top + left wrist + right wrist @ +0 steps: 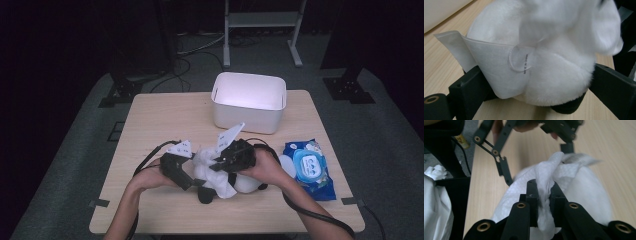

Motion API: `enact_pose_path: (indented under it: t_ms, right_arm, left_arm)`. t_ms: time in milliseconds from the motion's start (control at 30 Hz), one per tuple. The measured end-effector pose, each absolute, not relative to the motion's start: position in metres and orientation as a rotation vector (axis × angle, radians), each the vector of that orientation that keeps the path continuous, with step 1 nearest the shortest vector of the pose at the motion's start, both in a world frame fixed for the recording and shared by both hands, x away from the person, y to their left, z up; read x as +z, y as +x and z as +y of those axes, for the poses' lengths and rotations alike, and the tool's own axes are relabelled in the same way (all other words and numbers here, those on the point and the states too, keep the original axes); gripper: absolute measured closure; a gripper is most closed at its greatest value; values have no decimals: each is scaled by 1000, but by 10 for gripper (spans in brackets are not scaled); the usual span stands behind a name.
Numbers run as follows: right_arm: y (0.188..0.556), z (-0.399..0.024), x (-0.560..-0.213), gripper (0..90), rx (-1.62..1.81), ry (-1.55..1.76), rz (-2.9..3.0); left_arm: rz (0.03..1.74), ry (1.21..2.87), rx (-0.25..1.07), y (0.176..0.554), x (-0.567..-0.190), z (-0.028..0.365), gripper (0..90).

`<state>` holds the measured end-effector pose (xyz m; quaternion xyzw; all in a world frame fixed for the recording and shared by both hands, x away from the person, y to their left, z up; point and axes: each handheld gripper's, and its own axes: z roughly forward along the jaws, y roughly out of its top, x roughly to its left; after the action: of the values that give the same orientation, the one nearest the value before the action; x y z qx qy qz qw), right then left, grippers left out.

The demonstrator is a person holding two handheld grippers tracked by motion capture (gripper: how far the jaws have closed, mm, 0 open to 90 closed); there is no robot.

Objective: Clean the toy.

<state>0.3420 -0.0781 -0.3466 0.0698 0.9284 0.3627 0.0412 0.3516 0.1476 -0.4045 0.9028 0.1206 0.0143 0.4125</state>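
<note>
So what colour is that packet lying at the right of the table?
Blue, with a white lid flap: the wipes packet shows best in the high view.

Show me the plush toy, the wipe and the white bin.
plush toy [559, 75], left gripper view, white furry body.
wipe [546, 173], right gripper view, bunched fold above the jaws.
white bin [247, 117], high view, front wall.

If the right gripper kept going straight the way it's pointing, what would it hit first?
Probably the white plush toy: the right gripper, shut on a wet wipe, points right at it. The left gripper lies beyond, though depth is unclear.
</note>
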Motion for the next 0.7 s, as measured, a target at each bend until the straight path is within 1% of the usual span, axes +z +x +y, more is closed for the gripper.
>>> enact_pose_path:
  t_ms: [233, 400, 533, 700]
  right_arm:
    - [359, -130, -343, 801, 1000, 400, 2770]
    - [374, -166, -351, 801, 998, 567, 2739]
    - [377, -177, -361, 801, 1016, 622, 2758]
    - [369, -174, -365, 802, 996, 580, 2766]
  left_arm:
    - [302, 2282, 31, 352, -406, 145, 46]
    - [305, 2283, 26, 352, -405, 146, 47]
    - [304, 2269, 8, 352, -403, 147, 51]
    - [308, 2263, 0, 350, -397, 147, 53]
